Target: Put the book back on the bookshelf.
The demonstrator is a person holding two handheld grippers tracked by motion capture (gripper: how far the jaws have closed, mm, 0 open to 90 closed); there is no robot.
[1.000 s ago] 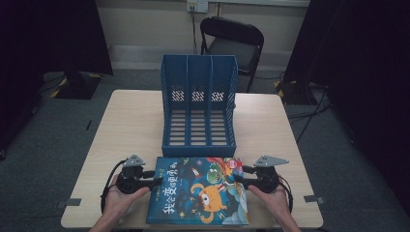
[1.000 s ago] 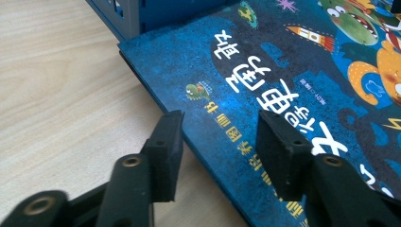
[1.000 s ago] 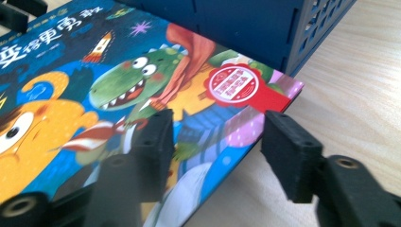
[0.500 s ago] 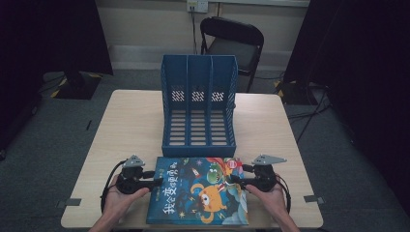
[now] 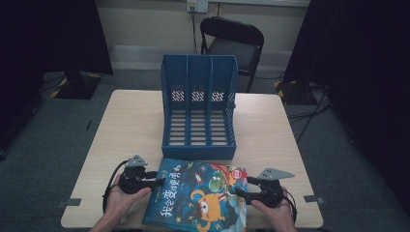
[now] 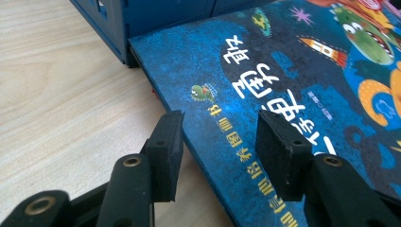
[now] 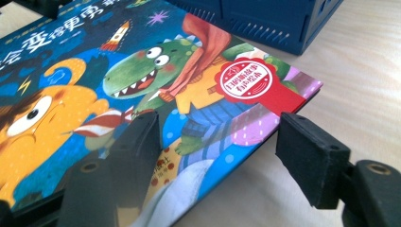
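My left claw (image 6: 215,142) is spread wide astride the picture book's (image 5: 200,198) left edge, gripping nothing. My right claw (image 7: 227,146) gapes likewise over its right edge. The book lies flat on the bench (image 5: 130,125), just before the blue file rack (image 5: 198,106).

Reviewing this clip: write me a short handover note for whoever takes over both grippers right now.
Left gripper: open, jaws straddling the left edge of the picture book, one over the cover, one over the table; not closed on it.
Right gripper: open, jaws either side of the book's right edge, not clamped.
Book: flat on the table at the near edge, its far end against the front of the blue file rack.
Rack: upright, its three slots look empty.
Done: both grippers lined up at the book.
Left, probably: close on the book, lift it, stand it in a slot.
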